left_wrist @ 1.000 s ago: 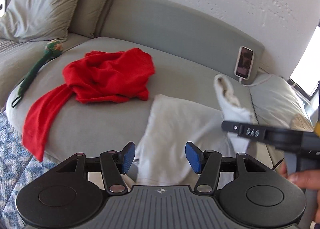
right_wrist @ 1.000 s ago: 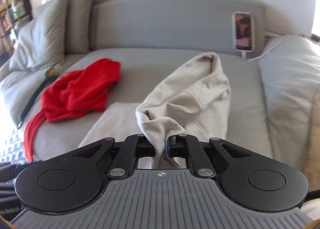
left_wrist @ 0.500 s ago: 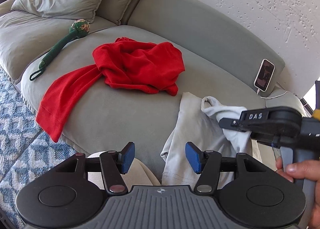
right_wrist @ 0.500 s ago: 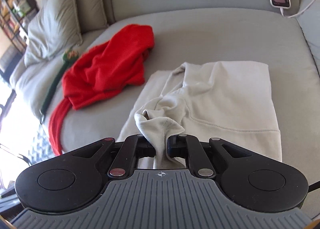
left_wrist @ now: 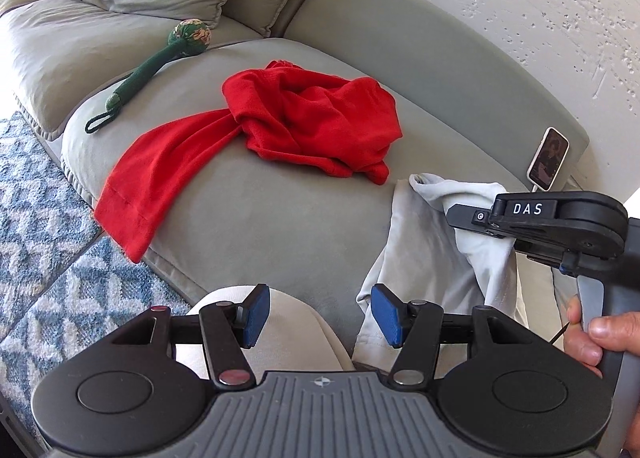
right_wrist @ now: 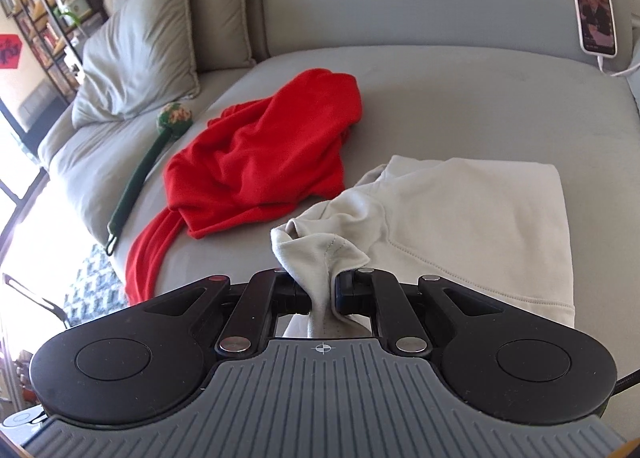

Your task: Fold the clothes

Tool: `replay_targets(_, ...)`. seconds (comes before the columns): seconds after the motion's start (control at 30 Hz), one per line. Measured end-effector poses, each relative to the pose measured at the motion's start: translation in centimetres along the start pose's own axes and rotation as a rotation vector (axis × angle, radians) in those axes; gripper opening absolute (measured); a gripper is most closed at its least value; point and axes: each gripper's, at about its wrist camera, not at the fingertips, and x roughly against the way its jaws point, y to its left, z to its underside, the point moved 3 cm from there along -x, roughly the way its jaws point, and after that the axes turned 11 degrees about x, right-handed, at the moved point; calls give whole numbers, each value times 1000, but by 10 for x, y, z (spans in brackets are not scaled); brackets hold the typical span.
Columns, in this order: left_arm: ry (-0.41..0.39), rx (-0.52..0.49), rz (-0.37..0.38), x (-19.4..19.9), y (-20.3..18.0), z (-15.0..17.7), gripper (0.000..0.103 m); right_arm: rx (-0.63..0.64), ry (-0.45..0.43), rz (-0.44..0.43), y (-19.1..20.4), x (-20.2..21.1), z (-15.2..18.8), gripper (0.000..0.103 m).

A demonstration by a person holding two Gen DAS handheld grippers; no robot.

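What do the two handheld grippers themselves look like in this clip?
Both are matte black, with round disc housings either side of a ribbed grey centre plate. The left gripper has blue pads on black linkage arms. The right gripper shows black fingers and, seen from the left wrist, a white "DAS" label and a grey handle.
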Motion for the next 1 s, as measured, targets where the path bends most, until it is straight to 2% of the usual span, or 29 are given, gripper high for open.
replay_targets(0.17, 8, -8, 5, -2, -2, 1, 55, 83, 22, 13, 9, -2, 11, 10)
replay_targets(0.27, -9, -1, 0, 2, 0, -1, 55, 142, 53, -11, 16, -8, 20, 11)
replay_targets(0.37, -33, 18, -10, 8, 6, -6, 55, 192, 87, -113, 21, -5, 26, 30)
replay_targets(0.4, -40, 27, -12, 10, 8, -7, 55, 190, 113, -179, 21, -1, 29, 43)
replay_targets(0.43, -47, 37, -14, 12, 10, -9, 55, 175, 144, -249, 21, 5, 33, 47)
replay_targets(0.53, -53, 50, -11, 10, 10, -11, 55, 100, 175, -406, 7, 33, 46, 46)
replay_targets(0.57, -45, 39, -2, 8, 6, -10, 53, 76, 173, -403, -1, 40, 50, 46)
replay_targets(0.63, -27, 11, 23, 2, -3, -9, 45, 30, 159, -323, -21, 50, 57, 46)
replay_targets(0.7, 3, -76, 87, -6, -26, -4, 19, -16, 144, -242, -41, 59, 64, 47)
replay_targets(0.73, 17, -124, 120, -9, -38, -1, 15, -39, 137, -202, -51, 64, 68, 46)
replay_targets(0.77, 28, -169, 144, -14, -50, 1, 16, -62, 130, -162, -61, 69, 72, 44)
replay_targets(0.83, 30, -249, 154, -27, -73, 5, 16, -111, 136, -95, -77, 70, 79, 30)
replay_targets(0.9, 19, -316, 137, -48, -93, 7, 16, -106, 142, -33, -84, 66, 84, 28)
replay_targets(1.0, 22, -360, 82, -83, -108, 3, 16, 27, 139, 42, -82, 54, 84, 29)
